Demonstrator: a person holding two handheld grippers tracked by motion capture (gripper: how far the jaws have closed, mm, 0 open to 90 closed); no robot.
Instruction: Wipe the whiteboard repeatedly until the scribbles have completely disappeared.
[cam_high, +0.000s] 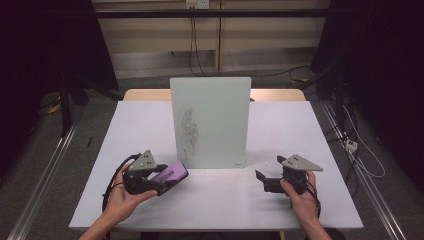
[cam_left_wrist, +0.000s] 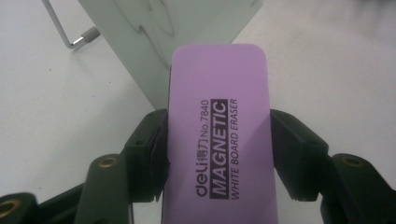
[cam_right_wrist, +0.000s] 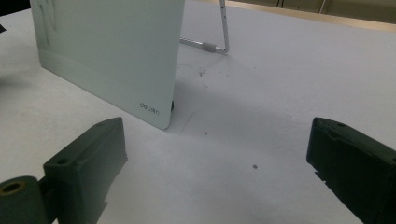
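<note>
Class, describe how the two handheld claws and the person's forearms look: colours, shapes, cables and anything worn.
Both the left claw and right claw are black with blocky jaws and brass-coloured screw fittings. Each carries a grey three-cornered plate on top and trails a black cable. The forearms are bare: no sleeves or gloves visible.

I'm seeing a pale rectangular table (cam_high: 310, 150) sitting on grey floor (cam_high: 75, 145) (cables (cam_high: 195, 45) trailing), dark room edges surrounding.

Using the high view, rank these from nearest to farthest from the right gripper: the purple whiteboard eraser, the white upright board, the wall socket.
1. White upright board, left of and just beyond the right gripper.
2. Purple whiteboard eraser, across the table, clamped in the left gripper.
3. Wall socket, at the top.
</note>
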